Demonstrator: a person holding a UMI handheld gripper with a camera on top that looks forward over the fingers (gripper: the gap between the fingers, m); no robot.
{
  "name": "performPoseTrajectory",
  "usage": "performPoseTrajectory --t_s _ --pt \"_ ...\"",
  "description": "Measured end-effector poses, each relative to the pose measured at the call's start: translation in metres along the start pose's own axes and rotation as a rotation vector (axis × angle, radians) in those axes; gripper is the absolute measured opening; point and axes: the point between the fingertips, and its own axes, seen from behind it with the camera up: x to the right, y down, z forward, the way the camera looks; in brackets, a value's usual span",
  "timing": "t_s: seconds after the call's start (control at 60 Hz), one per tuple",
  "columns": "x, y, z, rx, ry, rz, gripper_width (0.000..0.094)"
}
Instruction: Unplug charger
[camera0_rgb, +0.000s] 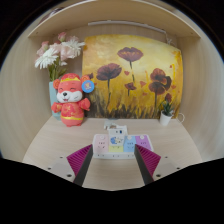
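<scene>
1. Pale wooden tabletop (60, 140) fills the foreground and runs back to a light wall; a wooden shelf edge spans the top of the scene.
2. Against the wall leans a painting (132, 75) of dark red poppies on a yellow and orange ground.
3. Beside the painting, at its near end, stands a vase of flowers (58, 52) with white and pink blooms.
4. In front of the vase sits a plush toy (70, 100), orange-faced and dressed in red, upright on the tabletop.
5. At the painting's far end stands a small potted plant (167, 110) in a white pot, well apart from the toy.
6. A white power strip (114, 144) lies flat on the tabletop just ahead of the fingers, with pink and blue panels on its top face.
7. The charger (115, 130), a small white block, stands upright in the power strip near its rear edge; it is plugged in and untouched.
8. The gripper (114, 160) is spread wide, its two magenta pads (79, 156) flanking the near end of the power strip with a clear gap on each side; it holds nothing.
</scene>
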Motion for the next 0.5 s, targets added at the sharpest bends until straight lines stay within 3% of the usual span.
performPoseTrajectory --t_s 0.117,0.267,0.5 --pt "0.005 -0.02 0.05 0.012 -0.012 0.022 0.0767" --pt "0.005 -0.013 0.062 -0.023 -0.018 0.034 0.0342" --pt "0.011 -0.018 0.066 0.037 0.024 0.015 0.0193"
